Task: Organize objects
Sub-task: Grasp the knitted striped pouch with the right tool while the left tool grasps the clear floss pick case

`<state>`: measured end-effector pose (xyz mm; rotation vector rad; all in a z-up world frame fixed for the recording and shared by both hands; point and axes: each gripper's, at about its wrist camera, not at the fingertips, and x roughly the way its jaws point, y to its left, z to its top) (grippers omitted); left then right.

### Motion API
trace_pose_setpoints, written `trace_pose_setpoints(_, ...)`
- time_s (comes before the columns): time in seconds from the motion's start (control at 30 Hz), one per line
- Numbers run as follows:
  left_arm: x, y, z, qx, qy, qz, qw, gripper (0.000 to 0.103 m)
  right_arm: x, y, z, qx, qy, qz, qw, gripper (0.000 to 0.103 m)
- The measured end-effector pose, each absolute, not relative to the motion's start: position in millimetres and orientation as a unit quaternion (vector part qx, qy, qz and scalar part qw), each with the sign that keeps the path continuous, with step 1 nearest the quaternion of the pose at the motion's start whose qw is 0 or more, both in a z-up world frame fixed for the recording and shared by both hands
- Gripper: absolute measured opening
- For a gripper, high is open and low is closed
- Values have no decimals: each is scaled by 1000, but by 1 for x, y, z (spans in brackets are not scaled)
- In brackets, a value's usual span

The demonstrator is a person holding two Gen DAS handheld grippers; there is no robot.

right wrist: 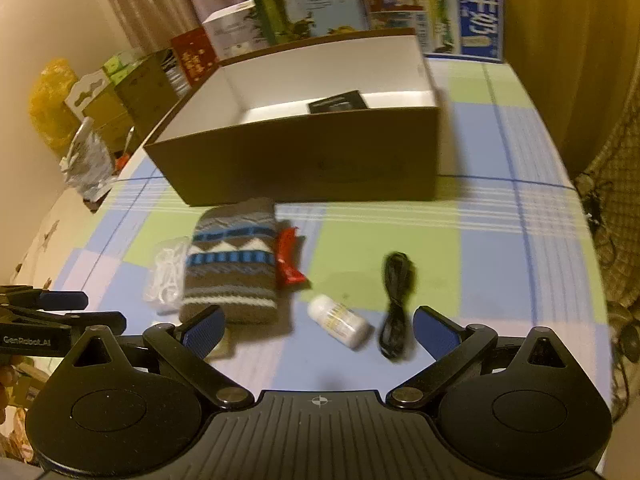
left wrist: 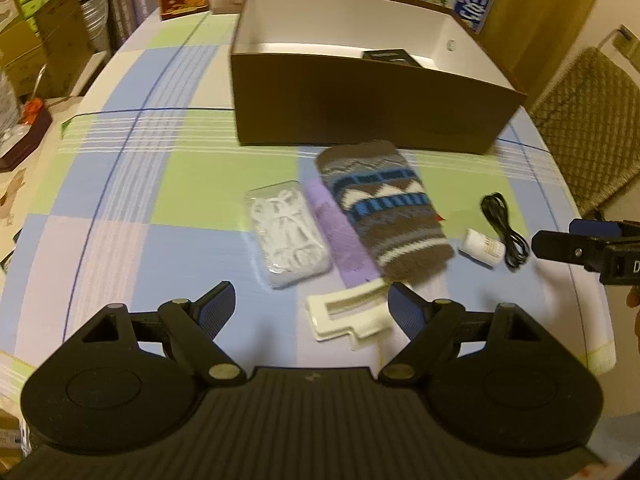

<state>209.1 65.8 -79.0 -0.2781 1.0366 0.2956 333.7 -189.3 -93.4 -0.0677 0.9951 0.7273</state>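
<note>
Left wrist: the left tongs (left wrist: pixel 310 306) are spread and empty over a cream clip (left wrist: pixel 346 316) on the counter (left wrist: pixel 160 200); best to straddle it squarely before closing. A purple strip (left wrist: pixel 340 236) shows only here.

Right wrist: the right tongs (right wrist: pixel 318 330) are spread and empty around the bottle (right wrist: pixel 338 320) and cable (right wrist: pixel 396 304). The red packet (right wrist: pixel 289 256) and the box (right wrist: pixel 304 160) interior are plainer here.

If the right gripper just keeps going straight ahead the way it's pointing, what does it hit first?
Probably the small white bottle, lying between the open fingers of the right gripper, slightly right of centre. The black cable lies beside it; depth is uncertain.
</note>
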Motion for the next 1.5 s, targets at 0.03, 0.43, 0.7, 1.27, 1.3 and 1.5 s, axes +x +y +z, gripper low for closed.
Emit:
trace_pose_setpoints(0.03, 209, 69, -80, -134, 493, 145, 848, 80, 335, -184, -95, -33, 465, 346, 814, 98)
trace_pose_setpoints(0.43, 226, 101, -93, -141, 501, 180, 835, 80, 348, -113, -119, -48, 459, 415, 784, 98)
trace_pose_setpoints(0.7, 236, 117, -104, -143, 508, 184, 829, 80, 356, -81, -148, -67, 465, 423, 775, 98)
trace_pose_setpoints(1.27, 246, 133, -113, -142, 517, 180, 825, 80, 369, -64, -162, -101, 457, 402, 787, 65)
trace_pose_setpoints(1.3, 246, 133, -113, -142, 517, 179, 825, 80, 370, -66, -161, -98, 455, 401, 789, 63)
trace_pose_setpoints(1.5, 251, 129, -116, -139, 516, 167, 828, 80, 374, -79, -149, -76, 447, 393, 800, 26)
